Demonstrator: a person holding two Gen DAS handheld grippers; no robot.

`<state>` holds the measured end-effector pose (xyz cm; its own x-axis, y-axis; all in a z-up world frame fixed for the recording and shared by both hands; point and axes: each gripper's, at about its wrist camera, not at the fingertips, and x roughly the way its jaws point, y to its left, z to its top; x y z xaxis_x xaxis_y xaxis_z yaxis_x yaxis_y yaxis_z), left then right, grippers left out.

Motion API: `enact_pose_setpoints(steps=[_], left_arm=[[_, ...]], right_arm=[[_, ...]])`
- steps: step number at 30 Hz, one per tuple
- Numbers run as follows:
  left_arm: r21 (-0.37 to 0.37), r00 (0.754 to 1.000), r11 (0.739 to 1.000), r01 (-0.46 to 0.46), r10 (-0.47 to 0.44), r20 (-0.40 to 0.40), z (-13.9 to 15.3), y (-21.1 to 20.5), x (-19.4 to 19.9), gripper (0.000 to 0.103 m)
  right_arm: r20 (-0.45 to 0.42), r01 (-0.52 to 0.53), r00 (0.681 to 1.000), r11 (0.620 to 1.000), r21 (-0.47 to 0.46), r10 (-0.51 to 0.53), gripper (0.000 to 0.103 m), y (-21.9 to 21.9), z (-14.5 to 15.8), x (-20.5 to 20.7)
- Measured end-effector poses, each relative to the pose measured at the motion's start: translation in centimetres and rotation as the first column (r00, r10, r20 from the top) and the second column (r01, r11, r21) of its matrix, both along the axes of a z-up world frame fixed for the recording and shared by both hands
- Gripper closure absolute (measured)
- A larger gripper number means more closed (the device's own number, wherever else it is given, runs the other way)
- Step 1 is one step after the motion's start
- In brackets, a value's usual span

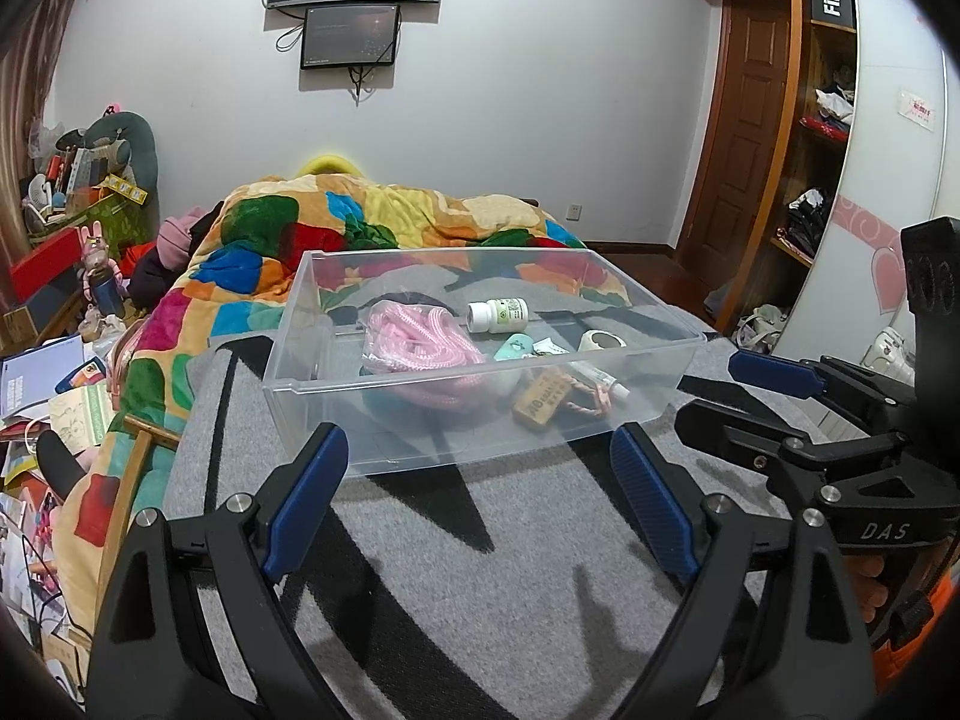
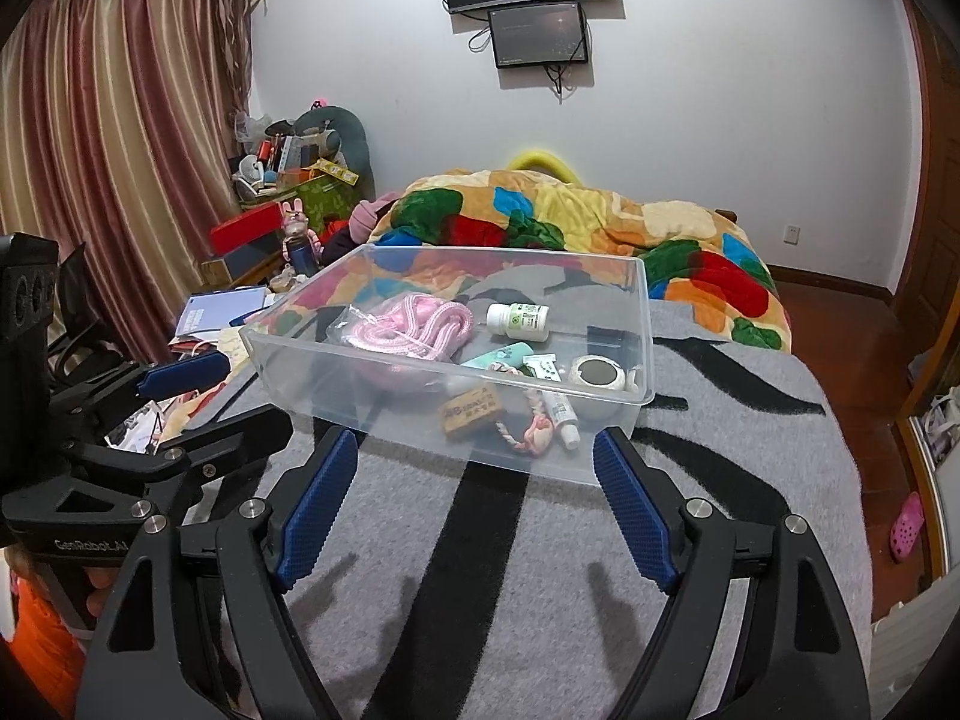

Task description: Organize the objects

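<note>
A clear plastic bin (image 1: 336, 384) (image 2: 645, 324) sits on a grey and black blanket on the bed. Inside lie a bagged pink rope (image 1: 414, 336) (image 2: 414, 321), a white pill bottle (image 1: 497, 315) (image 2: 519, 320), a wooden tag (image 1: 540, 399) (image 2: 471, 411), a small white tube (image 1: 600, 377) (image 2: 564, 411), a mint green case (image 1: 513, 348) (image 2: 495, 355) and a round white item (image 1: 603, 340) (image 2: 597, 373). My left gripper (image 1: 480, 450) is open and empty just in front of the bin. My right gripper (image 2: 474, 456) is open and empty, also just in front of it.
A colourful quilt (image 1: 384, 222) (image 2: 600, 222) is bunched behind the bin. Clutter and boxes (image 1: 78, 222) (image 2: 288, 180) lie left of the bed, with papers on the floor. A wardrobe (image 1: 822, 120) stands on the right. The right gripper shows at the right edge of the left wrist view (image 1: 774, 372).
</note>
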<state>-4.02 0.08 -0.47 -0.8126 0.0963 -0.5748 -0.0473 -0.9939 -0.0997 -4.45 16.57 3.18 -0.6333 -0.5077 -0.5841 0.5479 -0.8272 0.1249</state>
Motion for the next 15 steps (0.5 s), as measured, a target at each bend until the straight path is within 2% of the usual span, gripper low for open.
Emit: enact_pose_setpoints(steps=[15], left_arm=[[0.002,1.0,1.0,0.003,-0.003,-0.001,-0.02,0.24,0.14,0.013]], right_arm=[[-0.001,-0.001,1.0,1.0,0.001,0.001,0.024,-0.1,0.03,0.34]])
